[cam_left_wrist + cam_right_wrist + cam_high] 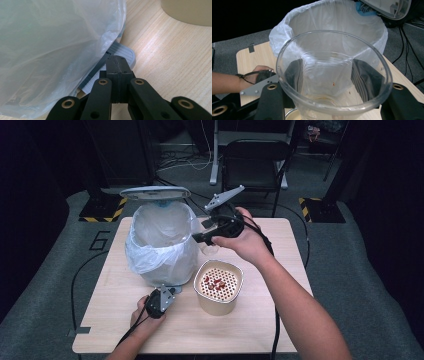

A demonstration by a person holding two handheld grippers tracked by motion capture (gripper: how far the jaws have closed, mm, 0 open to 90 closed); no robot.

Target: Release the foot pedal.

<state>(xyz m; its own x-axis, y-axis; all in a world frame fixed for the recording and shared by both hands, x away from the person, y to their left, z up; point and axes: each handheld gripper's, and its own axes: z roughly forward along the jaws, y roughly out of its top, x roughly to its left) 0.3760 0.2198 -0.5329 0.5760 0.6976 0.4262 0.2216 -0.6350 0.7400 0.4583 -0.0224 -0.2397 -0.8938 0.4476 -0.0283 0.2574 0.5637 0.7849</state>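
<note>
We are gripping a clear plastic cup (334, 75) in the right gripper (212, 237) beside the lined bin (160, 245). Our left gripper (117, 72), jaws closed, is pressing the bin's pedal (122, 53).

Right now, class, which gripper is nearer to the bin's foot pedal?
Left. The left gripper, jaws shut, rests on the foot pedal at the base of the bin. The right gripper holds a clear cup up beside the bin's rim.

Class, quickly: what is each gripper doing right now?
Left gripper: shut, pressing the bin pedal.
Right gripper: shut on a clear cup near the bin.
</note>
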